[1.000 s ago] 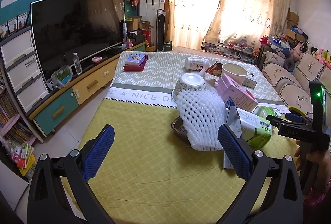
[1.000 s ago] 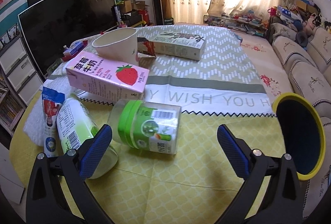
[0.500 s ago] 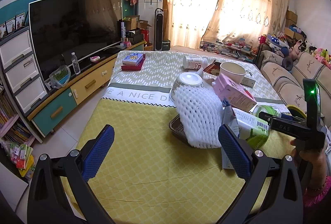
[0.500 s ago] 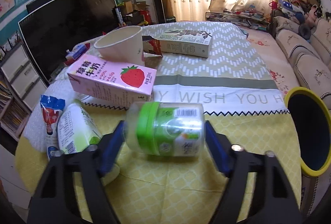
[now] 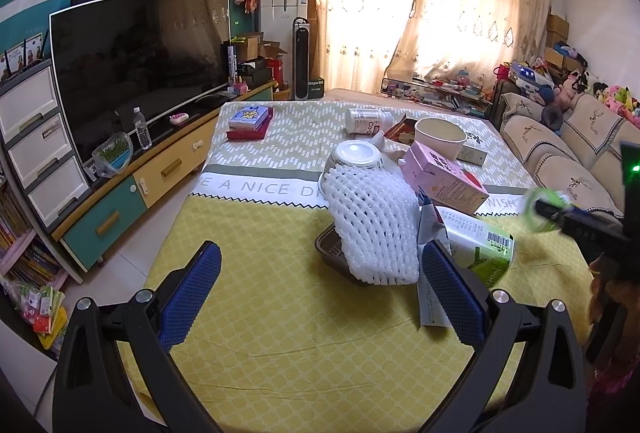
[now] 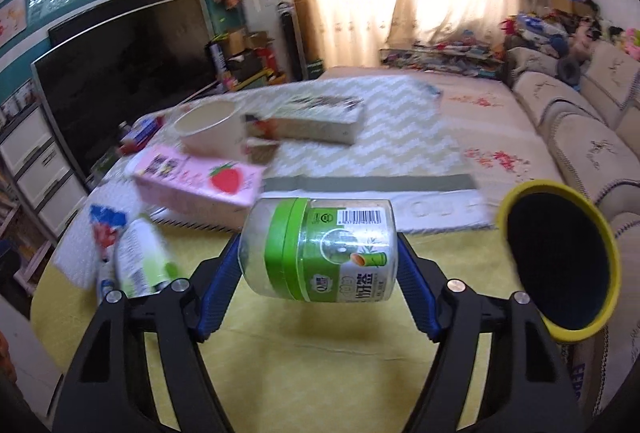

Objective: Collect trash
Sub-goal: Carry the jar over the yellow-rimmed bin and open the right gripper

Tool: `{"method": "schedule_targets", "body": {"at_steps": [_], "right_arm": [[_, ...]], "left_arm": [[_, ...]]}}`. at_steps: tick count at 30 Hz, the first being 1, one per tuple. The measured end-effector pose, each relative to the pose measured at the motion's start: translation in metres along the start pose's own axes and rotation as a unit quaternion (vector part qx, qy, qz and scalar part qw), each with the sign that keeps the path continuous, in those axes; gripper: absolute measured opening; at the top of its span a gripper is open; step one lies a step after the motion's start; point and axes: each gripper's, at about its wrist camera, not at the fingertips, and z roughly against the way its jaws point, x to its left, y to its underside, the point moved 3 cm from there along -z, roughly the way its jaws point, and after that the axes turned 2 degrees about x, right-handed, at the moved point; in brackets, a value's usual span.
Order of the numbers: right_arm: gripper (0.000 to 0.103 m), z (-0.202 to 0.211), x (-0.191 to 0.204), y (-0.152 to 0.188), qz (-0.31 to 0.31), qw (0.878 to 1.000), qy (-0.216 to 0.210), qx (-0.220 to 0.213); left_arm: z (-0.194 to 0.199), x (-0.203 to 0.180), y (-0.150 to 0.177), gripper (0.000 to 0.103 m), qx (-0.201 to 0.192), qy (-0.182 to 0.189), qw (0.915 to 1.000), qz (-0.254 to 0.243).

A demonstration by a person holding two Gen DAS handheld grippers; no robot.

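Right wrist view: the right gripper (image 6: 318,265) now clamps the jar (image 6: 320,249), one blue pad on its clear bottom end and the other on its opposite end. A second earlier the jaws stood wide around the jar as it lay on the yellow cloth (image 6: 320,361); they have since closed on it and lifted it. A shadow on the cloth below shows it hangs free. The first item of trash thus counts as picked up, and what remains is carriage to the bin (image 6: 560,265), whose yellow-rimmed dark mouth stands just to the right. The jar is clear plastic, held on its side, with a green band and a printed label bearing a barcode; it looks empty, though blur makes that uncertain. Left behind on the table are a pink carton (image 6: 200,181), a paper cup (image 6: 208,129) and a long box (image 6: 312,117).

Left wrist view: the left gripper (image 5: 320,293) has kept its place, jaws spread and empty, above the cloth before a white foam net (image 5: 372,229).
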Motion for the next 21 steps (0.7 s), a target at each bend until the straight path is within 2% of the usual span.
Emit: {"method": "schedule_targets", "body": {"at_steps": [4, 8, 11, 16, 21], "right_arm": [[0.069, 0.005, -0.06, -0.005, -0.043, 0.997, 0.067, -0.012], [0.069, 0.001, -0.125, -0.001, -0.088, 0.987, 0.135, -0.007], [0.069, -0.004, -0.164, 0.003, -0.116, 0.979, 0.17, 0.001], [0.069, -0.024, -0.21, 0.01, -0.144, 0.97, 0.194, 0.023], [0.072, -0.038, -0.226, 0.017, -0.159, 0.966, 0.2, 0.038]], "left_arm": [[-0.002, -0.003, 0.0, 0.099, 0.001, 0.001, 1.0, -0.003], [-0.002, -0.007, 0.001, 0.099, 0.002, 0.001, 1.0, -0.007], [-0.004, -0.011, -0.001, 0.099, 0.004, 0.004, 0.9999, -0.01], [-0.007, -0.021, -0.002, 0.099, 0.006, 0.01, 0.9997, -0.02], [-0.01, -0.03, -0.004, 0.099, 0.008, 0.019, 0.9994, -0.027]]}}
